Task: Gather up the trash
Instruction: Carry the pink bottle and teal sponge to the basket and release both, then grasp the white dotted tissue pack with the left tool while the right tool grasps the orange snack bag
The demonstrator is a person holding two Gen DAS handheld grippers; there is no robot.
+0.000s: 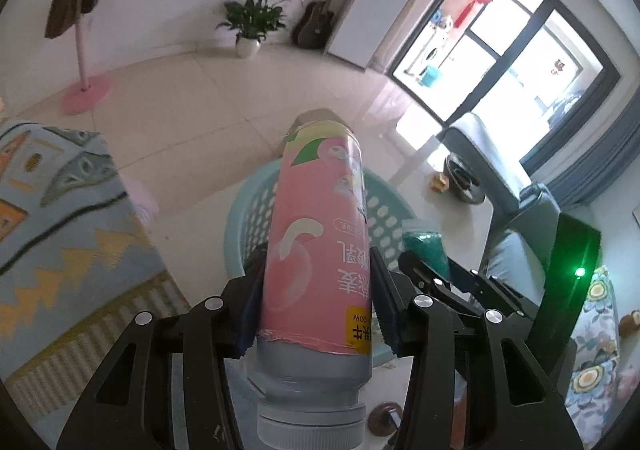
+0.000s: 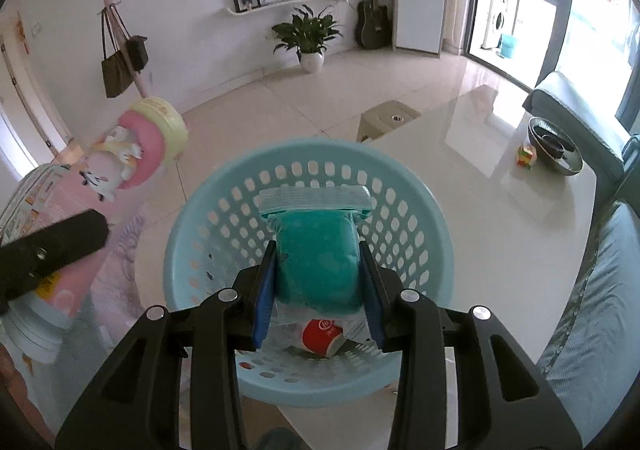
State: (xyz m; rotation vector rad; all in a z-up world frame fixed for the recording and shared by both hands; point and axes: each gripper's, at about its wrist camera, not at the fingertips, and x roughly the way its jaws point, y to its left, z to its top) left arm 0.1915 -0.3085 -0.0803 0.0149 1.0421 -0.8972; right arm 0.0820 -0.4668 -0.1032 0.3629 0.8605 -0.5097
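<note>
My left gripper (image 1: 318, 282) is shut on a pink drink bottle (image 1: 320, 250) with its white cap toward the camera; the bottle also shows at the left of the right wrist view (image 2: 104, 178). My right gripper (image 2: 318, 270) is shut on a teal packet (image 2: 316, 258) and holds it over the light blue perforated basket (image 2: 200, 230). A red and white paper cup (image 2: 322, 338) lies in the basket beneath the packet. The basket (image 1: 248, 218) lies behind the bottle in the left wrist view, with the packet (image 1: 426, 250) to its right.
The basket stands on a glossy white table (image 2: 500, 210) with a metal bowl (image 2: 554, 150) and a small colourful cube (image 2: 526, 156) at its far right. A grey sofa (image 2: 600, 290) lies to the right. A patterned rug (image 1: 60, 230) lies left.
</note>
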